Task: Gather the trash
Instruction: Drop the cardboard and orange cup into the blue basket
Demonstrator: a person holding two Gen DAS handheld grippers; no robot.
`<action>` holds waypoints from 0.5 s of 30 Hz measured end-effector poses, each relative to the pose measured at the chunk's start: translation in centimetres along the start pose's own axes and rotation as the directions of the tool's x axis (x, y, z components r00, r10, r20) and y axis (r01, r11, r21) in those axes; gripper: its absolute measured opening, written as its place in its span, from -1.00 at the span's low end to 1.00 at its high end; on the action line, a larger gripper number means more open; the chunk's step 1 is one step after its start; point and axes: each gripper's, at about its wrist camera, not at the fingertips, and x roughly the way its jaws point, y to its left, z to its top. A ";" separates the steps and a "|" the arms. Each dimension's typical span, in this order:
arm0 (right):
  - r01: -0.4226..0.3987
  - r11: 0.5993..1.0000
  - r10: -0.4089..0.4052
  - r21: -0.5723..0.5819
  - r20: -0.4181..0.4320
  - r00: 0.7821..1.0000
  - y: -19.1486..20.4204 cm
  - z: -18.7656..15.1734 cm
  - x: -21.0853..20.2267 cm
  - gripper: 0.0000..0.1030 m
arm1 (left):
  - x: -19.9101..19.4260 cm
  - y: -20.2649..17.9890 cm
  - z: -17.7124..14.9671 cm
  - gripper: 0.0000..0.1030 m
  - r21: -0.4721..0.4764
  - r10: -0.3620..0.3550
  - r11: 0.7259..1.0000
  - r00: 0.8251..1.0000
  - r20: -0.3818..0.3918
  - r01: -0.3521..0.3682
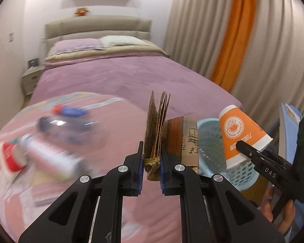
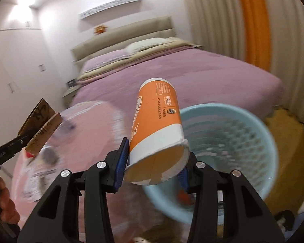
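My left gripper (image 1: pixel 151 166) is shut on a folded brown paper bag (image 1: pixel 158 129), held above the pink blanket; the bag also shows in the right wrist view (image 2: pixel 40 129). My right gripper (image 2: pixel 155 162) is shut on an orange and white paper cup (image 2: pixel 158 129), tilted with its mouth toward the camera, above the near rim of a light blue mesh waste basket (image 2: pixel 253 133). In the left wrist view the cup (image 1: pixel 241 133) hangs over the basket (image 1: pixel 208 139). A clear plastic bottle with a blue label (image 1: pixel 64 119) and a red and white tube (image 1: pixel 36 154) lie blurred on the blanket.
A bed with a purple cover (image 1: pixel 121 77) fills the middle, a pink blanket (image 1: pixel 111 141) at its foot. Beige and orange curtains (image 1: pixel 233 40) hang at the right. A nightstand (image 1: pixel 31 79) stands at the left. The basket sits on a wooden floor (image 2: pixel 289 141).
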 end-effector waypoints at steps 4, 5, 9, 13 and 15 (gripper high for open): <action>0.091 0.995 -0.091 0.039 -0.012 0.996 -3.7 0.5 0.5 -0.21 | 4.4 -4.6 1.3 -0.78 0.048 -0.059 0.997 0.997 -0.044 0.061; 0.110 0.993 -0.109 0.045 -0.018 0.994 -4.2 0.5 0.7 -0.21 | 5.6 -5.5 1.5 -0.78 0.047 -0.075 0.996 0.995 -0.058 0.078; 0.158 0.983 -0.152 0.093 -0.064 0.986 -6.8 0.4 2.0 -0.21 | 9.2 -8.0 1.5 -0.78 0.072 -0.107 0.991 0.988 -0.108 0.115; 0.194 0.974 -0.183 0.115 -0.097 0.978 -8.0 0.0 3.0 -0.04 | 11.1 -9.6 1.0 -0.27 0.097 -0.163 0.979 0.975 -0.153 0.179; 0.200 0.972 -0.185 0.128 -0.120 0.975 -8.6 -0.2 3.6 0.11 | 11.1 -9.5 0.6 0.01 0.103 -0.146 0.981 0.979 -0.145 0.161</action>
